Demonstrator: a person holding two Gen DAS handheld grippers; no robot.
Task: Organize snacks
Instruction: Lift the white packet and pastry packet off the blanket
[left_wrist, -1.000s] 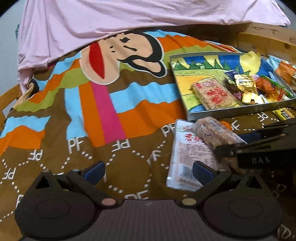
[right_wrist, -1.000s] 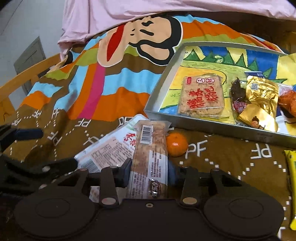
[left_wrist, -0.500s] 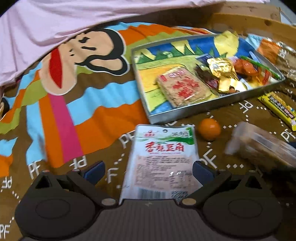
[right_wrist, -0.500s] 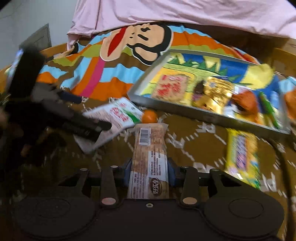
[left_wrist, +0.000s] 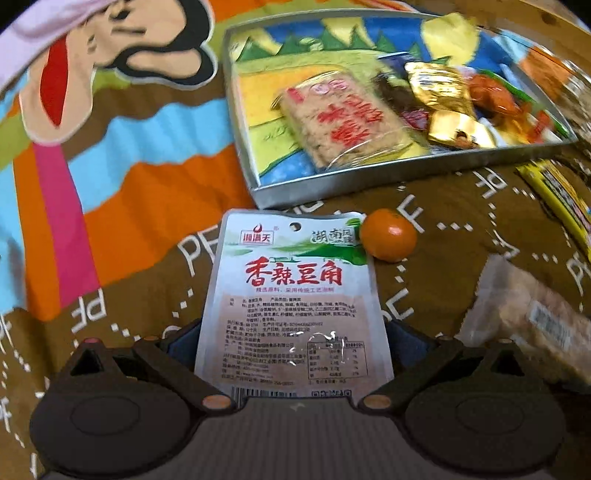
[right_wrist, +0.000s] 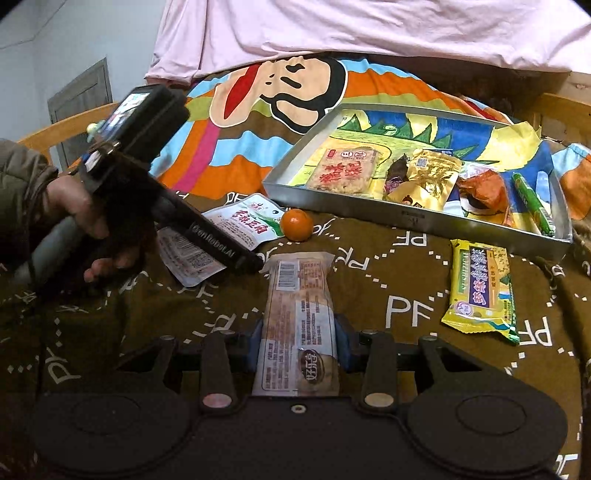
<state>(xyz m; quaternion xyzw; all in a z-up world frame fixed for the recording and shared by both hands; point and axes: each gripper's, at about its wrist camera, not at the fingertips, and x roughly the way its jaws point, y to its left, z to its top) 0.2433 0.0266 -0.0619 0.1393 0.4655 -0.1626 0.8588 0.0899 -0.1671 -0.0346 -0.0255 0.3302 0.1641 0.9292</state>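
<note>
Soft patterned blanket (right_wrist: 369, 280) under my tongs. Right gripper (right_wrist: 299, 341) pinches a crinkly oblong bar (right_wrist: 299, 314); left gripper (left_wrist: 293, 339) gapes around a flat glossy pouch (left_wrist: 291, 295), metal tray (left_wrist: 406, 173) at one o'clock.

Surface: blanket (right_wrist: 258, 155), brown with white "PF" lettering, coloured stripes and a cartoon face; covers the whole working area.
Upper cover: pink sheet (right_wrist: 369, 29) lying over the far end of the blanket.
Wall: pale grey wall (right_wrist: 55, 33), upper left in the right wrist view.
Panel: grey panel (right_wrist: 79, 96) set in the wall.
Furniture: wooden frame (right_wrist: 561, 107) at far right; wooden rail (right_wrist: 62, 129) at left.
Light: dim, indoor.
</note>
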